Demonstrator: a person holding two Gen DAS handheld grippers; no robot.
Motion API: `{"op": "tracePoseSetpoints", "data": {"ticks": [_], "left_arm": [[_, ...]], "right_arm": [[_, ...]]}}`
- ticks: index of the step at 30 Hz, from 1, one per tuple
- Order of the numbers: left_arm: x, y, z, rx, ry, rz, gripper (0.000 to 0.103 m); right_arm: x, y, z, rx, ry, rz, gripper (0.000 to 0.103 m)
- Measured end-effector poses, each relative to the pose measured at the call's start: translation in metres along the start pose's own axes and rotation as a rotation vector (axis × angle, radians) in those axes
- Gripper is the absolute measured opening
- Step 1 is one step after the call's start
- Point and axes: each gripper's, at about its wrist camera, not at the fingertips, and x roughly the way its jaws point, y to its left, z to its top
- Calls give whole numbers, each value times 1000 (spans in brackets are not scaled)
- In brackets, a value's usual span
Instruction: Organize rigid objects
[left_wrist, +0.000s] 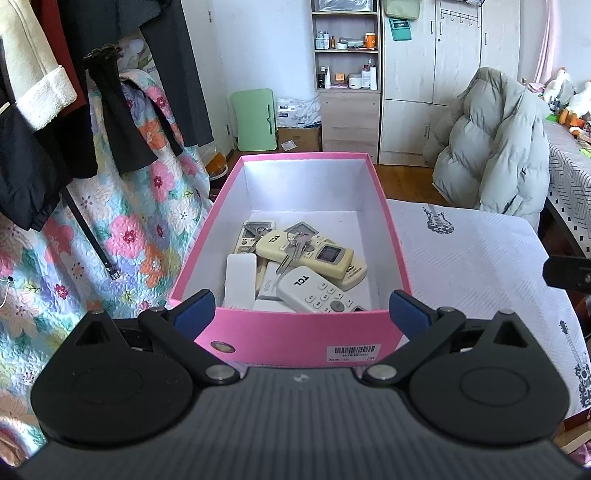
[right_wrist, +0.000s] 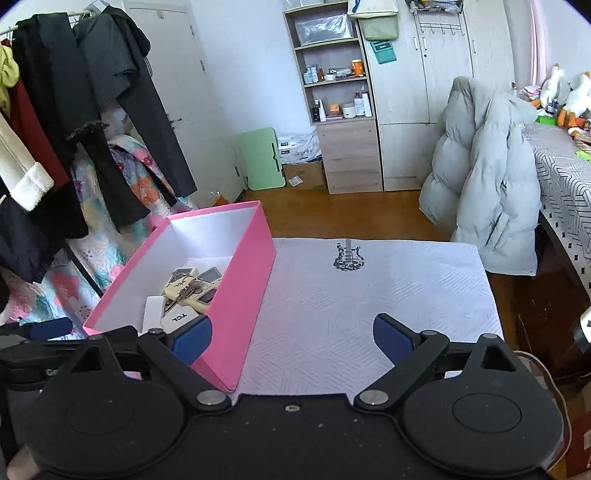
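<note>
A pink box with a white inside stands on the table's left part. It holds several remote controls, among them a cream TCL remote and a white TCL remote, with a bunch of keys on top. My left gripper is open and empty, just before the box's near wall, jaws about as wide as the box. The box also shows in the right wrist view. My right gripper is open and empty above the white cloth, right of the box.
The white cloth with guitar prints covers the table. Hanging clothes and a floral quilt are at the left. A grey puffer jacket on a chair stands beyond the table's right corner. Shelves and wardrobe line the far wall.
</note>
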Motion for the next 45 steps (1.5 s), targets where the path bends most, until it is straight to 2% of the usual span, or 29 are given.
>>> {"op": "tracePoseSetpoints", "data": {"ticks": [10, 16, 30, 45], "left_arm": [[-1, -1, -6, 10, 25, 32, 102], [-6, -2, -12, 23, 20, 42, 102], [-3, 4, -16, -1, 33, 37, 102], [-1, 3, -20, 10, 39, 56, 102]], "right_arm": [[-4, 18, -11, -81, 12, -111, 96], [-11, 23, -13, -80, 27, -90, 96], [-19, 32, -20, -106, -8, -142, 96], [-15, 31, -24, -89, 0, -163, 96]]}}
